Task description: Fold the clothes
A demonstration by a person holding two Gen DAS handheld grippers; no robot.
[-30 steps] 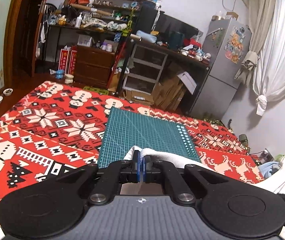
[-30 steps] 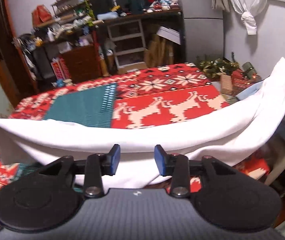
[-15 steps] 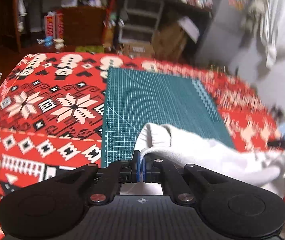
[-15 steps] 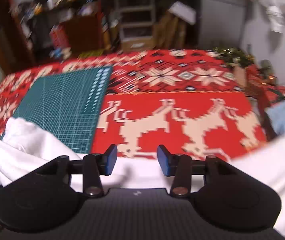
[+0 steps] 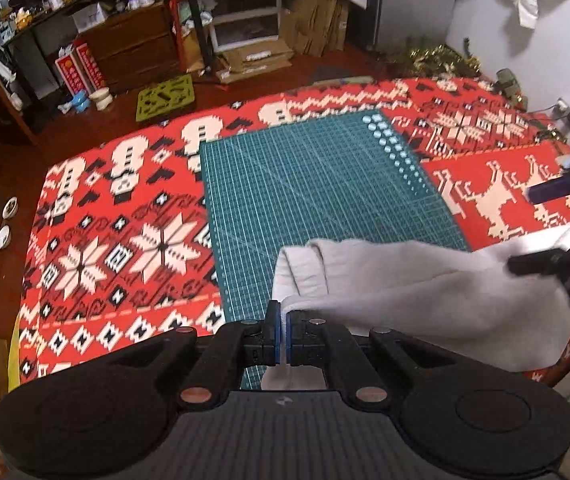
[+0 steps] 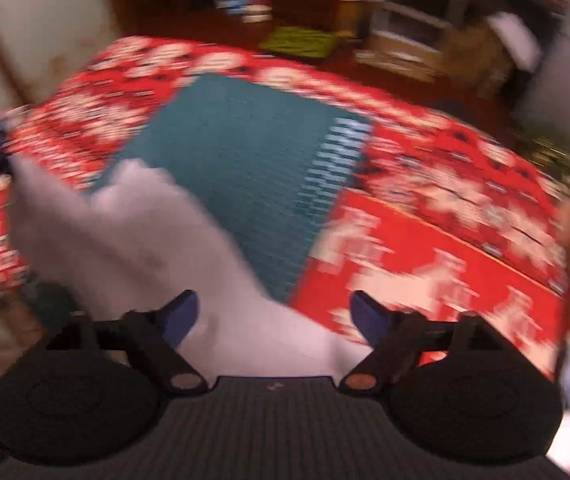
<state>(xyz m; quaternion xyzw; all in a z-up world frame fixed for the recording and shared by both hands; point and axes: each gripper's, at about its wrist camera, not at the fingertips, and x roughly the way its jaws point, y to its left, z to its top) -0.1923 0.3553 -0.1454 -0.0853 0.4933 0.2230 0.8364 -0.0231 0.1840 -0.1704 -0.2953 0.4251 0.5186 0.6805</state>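
Here the left tool (image 5: pixel 283 336) pinches a white garment (image 5: pixel 425 288) (right tool (image 6: pixel 273 320) opening).

The whole right wrist view is smeared by motion: the red patterned cloth (image 6: pixel 445 240) shows no clear figures. In the left wrist view the right gripper (image 5: pixel 565 232) is cut off at the right edge, and the white garment (image 5: pixel 425 280) runs under the gripper body at lower centre.

Soft matt white garment (image 5: pixel 425 280); woven patterned cloth (image 5: pixel 125 240).
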